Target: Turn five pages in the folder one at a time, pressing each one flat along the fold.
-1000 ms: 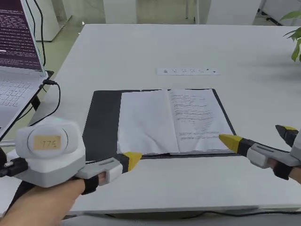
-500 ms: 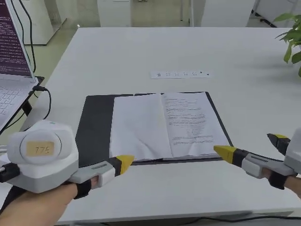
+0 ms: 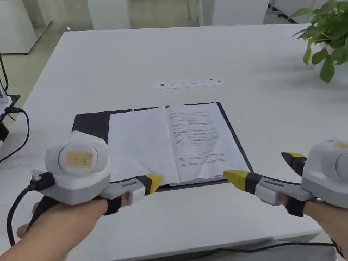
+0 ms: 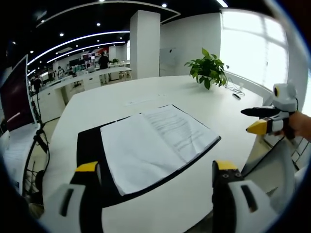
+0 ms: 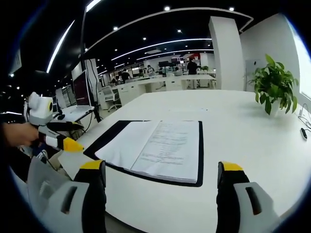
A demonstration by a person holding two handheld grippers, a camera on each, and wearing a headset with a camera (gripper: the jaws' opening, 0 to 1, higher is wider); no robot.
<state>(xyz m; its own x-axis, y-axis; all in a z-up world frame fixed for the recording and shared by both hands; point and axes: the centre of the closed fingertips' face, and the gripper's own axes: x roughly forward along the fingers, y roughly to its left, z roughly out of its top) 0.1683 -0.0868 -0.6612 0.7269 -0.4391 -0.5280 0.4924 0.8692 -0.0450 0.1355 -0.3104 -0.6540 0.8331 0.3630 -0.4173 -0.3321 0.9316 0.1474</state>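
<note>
An open black folder (image 3: 91,126) lies on the white table, with a blank white page (image 3: 138,145) on its left and a printed page (image 3: 198,140) on its right. Both pages lie flat. My left gripper (image 3: 148,185) hovers just in front of the folder's near-left edge, open and holding nothing. My right gripper (image 3: 265,167) hangs off the near-right corner, also open and empty. In the left gripper view the folder (image 4: 150,141) lies past the wide-apart jaws of the left gripper (image 4: 156,167). In the right gripper view the folder (image 5: 155,145) lies beyond the right gripper (image 5: 161,166).
A white strip with small markings (image 3: 187,84) lies on the table (image 3: 255,70) behind the folder. A potted plant (image 3: 326,38) stands at the far right. A black cable (image 3: 22,144) runs along the left edge. A laptop (image 4: 17,97) sits to the left.
The head camera has swung to the right, so the laptop has left the view and the plant shows more. Both grippers stay open near the folder's front edge. The pages look unchanged.
</note>
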